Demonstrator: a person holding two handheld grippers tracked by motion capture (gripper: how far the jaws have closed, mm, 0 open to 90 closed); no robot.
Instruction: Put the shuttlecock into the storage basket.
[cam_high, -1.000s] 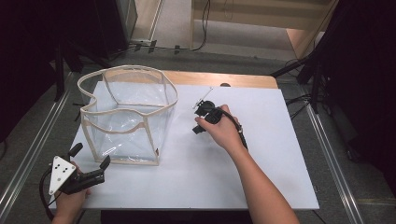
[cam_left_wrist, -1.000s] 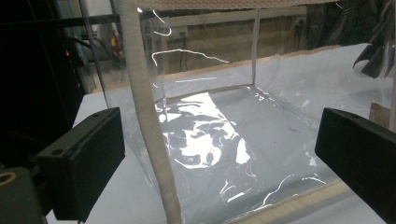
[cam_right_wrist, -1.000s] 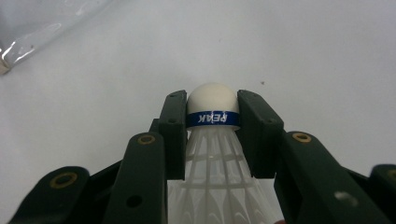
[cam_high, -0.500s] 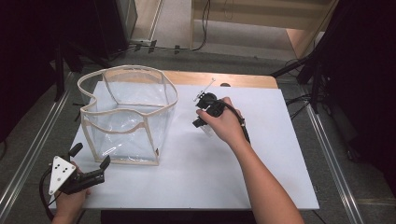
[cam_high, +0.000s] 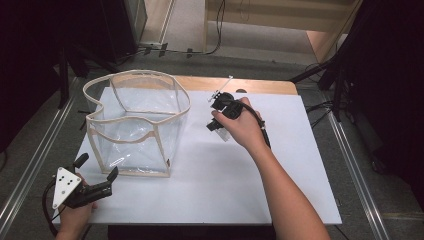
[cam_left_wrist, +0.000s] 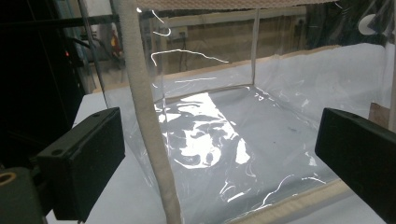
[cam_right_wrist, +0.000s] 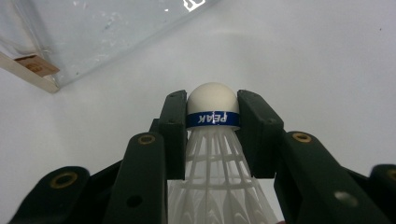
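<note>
The right gripper (cam_right_wrist: 212, 140) is clenched on a white shuttlecock (cam_right_wrist: 212, 154), its jaws pinching the cork head at the blue band. In the high view the right gripper (cam_high: 222, 112) hangs over the white table (cam_high: 300, 165), just right of the clear plastic bag (cam_high: 137, 122); since a second ago it has drifted slightly toward the table's far edge. The left gripper (cam_high: 95, 172) rests at the near left corner with jaws spread wide, unmoved, facing the bag (cam_left_wrist: 224, 140).
</note>
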